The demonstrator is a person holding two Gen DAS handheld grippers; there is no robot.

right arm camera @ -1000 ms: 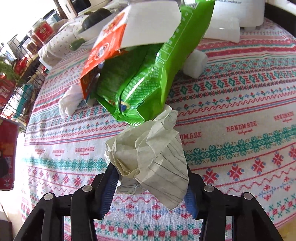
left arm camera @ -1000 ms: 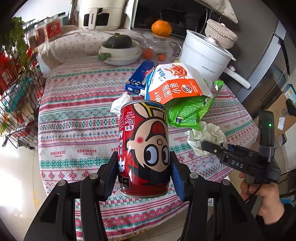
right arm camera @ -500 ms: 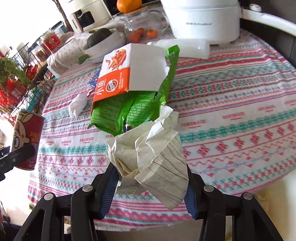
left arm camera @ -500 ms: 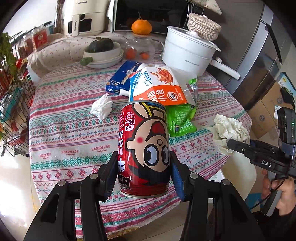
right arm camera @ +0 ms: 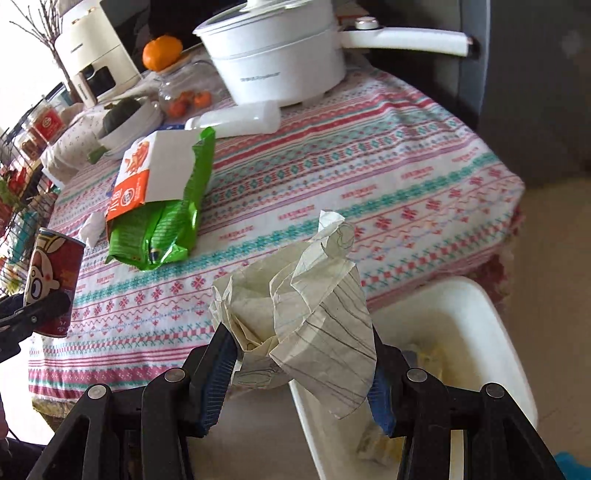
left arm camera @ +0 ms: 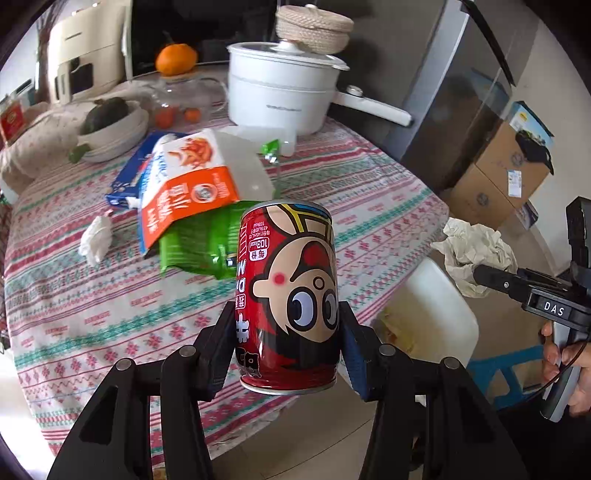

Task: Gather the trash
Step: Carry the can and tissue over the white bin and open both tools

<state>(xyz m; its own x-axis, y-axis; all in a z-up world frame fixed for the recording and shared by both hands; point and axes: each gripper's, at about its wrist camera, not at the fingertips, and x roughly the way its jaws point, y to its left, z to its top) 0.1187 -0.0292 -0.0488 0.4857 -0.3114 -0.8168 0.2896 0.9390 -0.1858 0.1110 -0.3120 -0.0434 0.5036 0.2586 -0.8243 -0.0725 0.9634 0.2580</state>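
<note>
- At the upper left of the left wrist view, a cream appliance point(left arm camera: 79, 62) stands at the table's far edge, with a bowl holding a dark green squash point(left arm camera: 107, 118) just in front of it.
- Lower down on the patterned tablecloth point(left arm camera: 92, 295) lies a small white tissue point(left arm camera: 96, 240), and beside it an orange-and-white snack bag point(left arm camera: 192, 188) resting on top of a green wrapper point(left arm camera: 199, 247).
- Centre frame, the left gripper point(left arm camera: 287, 334) pinches a red cartoon can point(left arm camera: 290, 295) — blue pads pressed to both its sides, the can upright but its print upside down, held over the table's near edge.
- Behind, at the upper centre, a white pot point(left arm camera: 284, 96) with a long handle sits on the table, a woven basket point(left arm camera: 314, 29) behind its lid.
- In the lower right of the right wrist view, a white bin point(right arm camera: 461, 354) stands on the floor just beside the table.
- The right gripper point(right arm camera: 301, 365) clamps a crumpled sheet of paper point(right arm camera: 303, 317) between its fingers — the paper hangs over the bin's near rim.
- At the right edge of the left wrist view, a hand point(left arm camera: 561, 369) grips that tool's handle.
</note>
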